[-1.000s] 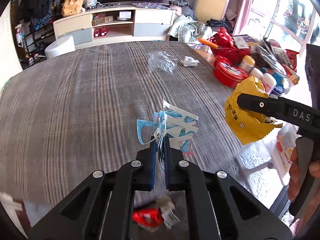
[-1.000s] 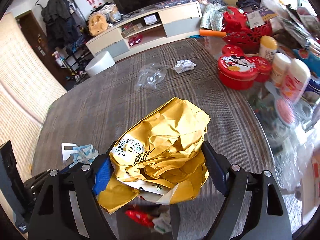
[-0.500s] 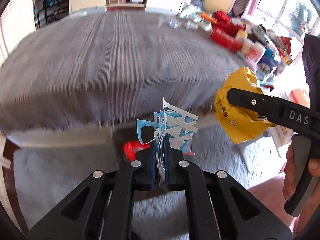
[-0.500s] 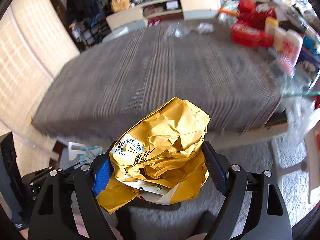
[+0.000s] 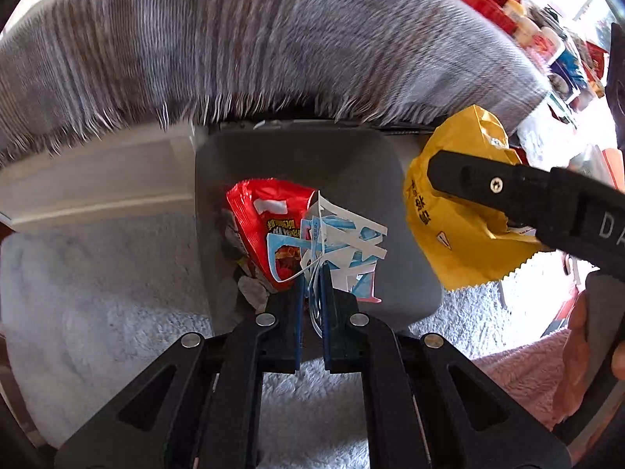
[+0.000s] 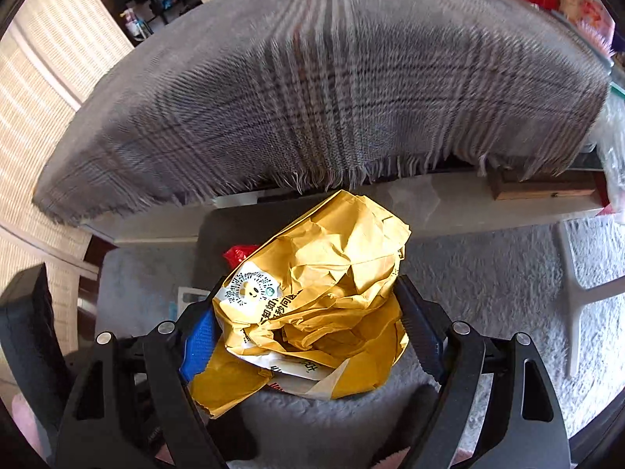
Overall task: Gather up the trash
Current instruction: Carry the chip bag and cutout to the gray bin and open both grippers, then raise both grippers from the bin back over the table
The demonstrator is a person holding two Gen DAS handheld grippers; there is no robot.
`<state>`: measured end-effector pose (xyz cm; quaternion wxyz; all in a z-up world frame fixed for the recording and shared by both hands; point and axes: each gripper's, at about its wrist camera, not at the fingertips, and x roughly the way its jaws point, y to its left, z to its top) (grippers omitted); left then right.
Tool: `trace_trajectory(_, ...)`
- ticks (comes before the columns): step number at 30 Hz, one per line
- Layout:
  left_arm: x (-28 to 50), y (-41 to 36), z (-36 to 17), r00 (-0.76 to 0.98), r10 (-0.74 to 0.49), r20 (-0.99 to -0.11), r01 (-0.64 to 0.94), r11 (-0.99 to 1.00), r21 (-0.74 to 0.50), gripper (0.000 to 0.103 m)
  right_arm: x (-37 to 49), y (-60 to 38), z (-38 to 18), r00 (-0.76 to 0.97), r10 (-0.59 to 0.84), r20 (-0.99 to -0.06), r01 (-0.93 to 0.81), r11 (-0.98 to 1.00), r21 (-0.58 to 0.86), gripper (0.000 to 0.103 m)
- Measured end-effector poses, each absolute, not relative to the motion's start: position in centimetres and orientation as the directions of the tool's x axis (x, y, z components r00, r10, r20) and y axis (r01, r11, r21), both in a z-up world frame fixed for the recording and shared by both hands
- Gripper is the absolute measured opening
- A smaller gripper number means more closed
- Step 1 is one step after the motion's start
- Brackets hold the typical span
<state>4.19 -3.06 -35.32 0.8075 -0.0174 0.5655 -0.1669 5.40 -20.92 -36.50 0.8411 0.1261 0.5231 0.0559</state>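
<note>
Below the left gripper, in the left wrist view: one grey bin on pale carpet, tucked against the near edge of the table under a fringed plaid cloth. Already inside, at the bin's left: one red snack wrapper, plus a few pale crumpled scraps beside it, too jumbled to count. Pinched between fingers closed nearly to touching: one bundle of blue-and-white paper scraps, hanging directly above the bin's open mouth. To the right, just past the bin's right rim: the right gripper, clamped on one crumpled yellow paper bag, with part of a hand on its handle at the far right edge.

Ahead of the right gripper, in the right wrist view: the same yellow paper bag, squeezed between widely spread fingers, filling the middle. Behind it, a sliver of the red snack wrapper and the grey bin, so bag over or just beside the opening. At the far right of the tabletop, red tins and bottles, blurred, not countable.

Judged progress: well along. At least one wrapper binned; two pieces carried to the bin and not yet released. Left: opening both grips over the bin, then any trash on the table beyond what shows here.
</note>
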Motion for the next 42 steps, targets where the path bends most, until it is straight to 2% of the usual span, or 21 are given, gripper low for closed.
trace_trajectory(7, 5.5, -3.0, -38.0, 0.251, -0.325, -0.912, 0.240, 0.934, -0.267, 0.008, 7.6, -20.6, -39.7, 0.395, 0.266, -0.879, 0.058, 0.948, 0.313, 0.083)
trace_trajectory(13, 5.3, -2.9, -38.7, 0.255, -0.294, -0.921, 0.237, 0.943, -0.236, 0.025, 8.3, -20.8, -40.6, 0.367, 0.257, -0.894, 0.064, 0.952, 0.300, 0.085)
trace_trajectory(15, 5.1, -2.6, -38.6, 0.262, -0.275, -0.925, 0.227, 0.949, -0.218, 0.035, 8.4, -20.5, -40.7, 0.366, 0.253, -0.895, 0.056, 0.955, 0.293, 0.086)
trace_trajectory(18, 4.6, -2.1, -38.1, 0.281, -0.249, -0.927, 0.222, 0.956, -0.190, 0.044, 8.4, -20.1, -40.8, 0.357, 0.260, -0.897, 0.037, 0.956, 0.292, 0.088)
trace_trajectory(23, 3.6, -1.5, -37.2, 0.300, -0.228, -0.926, 0.223, 0.961, -0.165, 0.054, 8.2, -19.7, -40.7, 0.346, 0.283, -0.894, 0.029, 0.950, 0.312, 0.092)
trace_trajectory(28, 2.8, -1.0, -36.2, 0.312, -0.220, -0.924, 0.217, 0.964, -0.156, 0.056, 7.4, -19.9, -39.5, 0.371, 0.295, -0.881, 0.023, 0.945, 0.326, 0.096)
trace_trajectory(35, 1.1, -1.4, -34.1, 0.344, -0.215, -0.914, 0.229, 0.963, -0.141, 0.065, 5.9, -22.2, -37.6, 0.431, 0.306, -0.849, 0.059, 0.929, 0.364, 0.099)
trace_trajectory(42, 1.0, -2.1, -30.7, 0.377, -0.239, -0.895, 0.230, 0.960, -0.159, 0.083, 4.0, -25.5, -34.3, 0.459, 0.229, -0.859, 0.122, 0.941, 0.317, 0.099)
